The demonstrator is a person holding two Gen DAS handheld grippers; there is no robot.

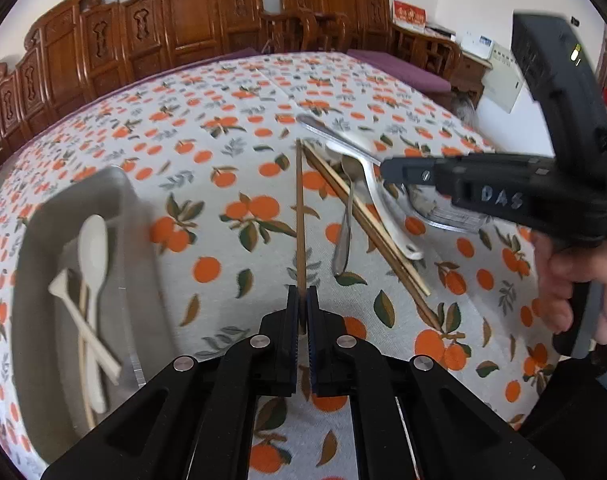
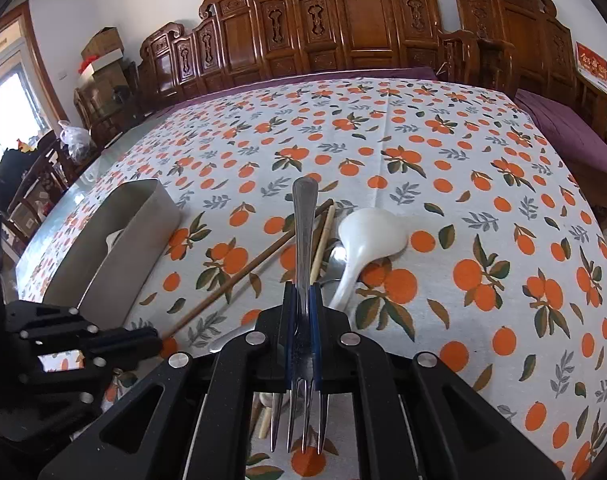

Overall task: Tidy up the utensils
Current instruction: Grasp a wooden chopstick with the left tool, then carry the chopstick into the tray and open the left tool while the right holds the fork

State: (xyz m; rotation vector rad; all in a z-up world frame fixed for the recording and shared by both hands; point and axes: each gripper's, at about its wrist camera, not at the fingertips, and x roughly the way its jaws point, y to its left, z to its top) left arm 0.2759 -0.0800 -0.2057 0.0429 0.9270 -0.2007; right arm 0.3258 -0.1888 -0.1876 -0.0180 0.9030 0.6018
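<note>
My left gripper (image 1: 302,294) is shut on the near end of a brown chopstick (image 1: 300,220) that runs away across the orange-print tablecloth. To its left, a grey tray (image 1: 35,240) holds a white spoon (image 1: 93,248) and pale chopsticks. My right gripper (image 2: 302,292) is shut on a metal fork (image 2: 305,216), handle forward and tines back toward the camera. Below the fork lie a white ladle spoon (image 2: 371,232), a pale chopstick (image 2: 323,240) and the brown chopstick (image 2: 239,276), which leads to the left gripper (image 2: 151,340). A small metal spoon (image 1: 343,240) and two wooden chopsticks (image 1: 367,232) lie right of centre.
Carved wooden chairs (image 2: 343,32) line the table's far side, with purple cushions (image 2: 575,136) at the right. The grey tray (image 2: 143,216) stands near the table's left edge. A person's hand (image 1: 563,280) holds the right gripper (image 1: 385,172). Boxes and a bag (image 2: 75,136) sit at the far left.
</note>
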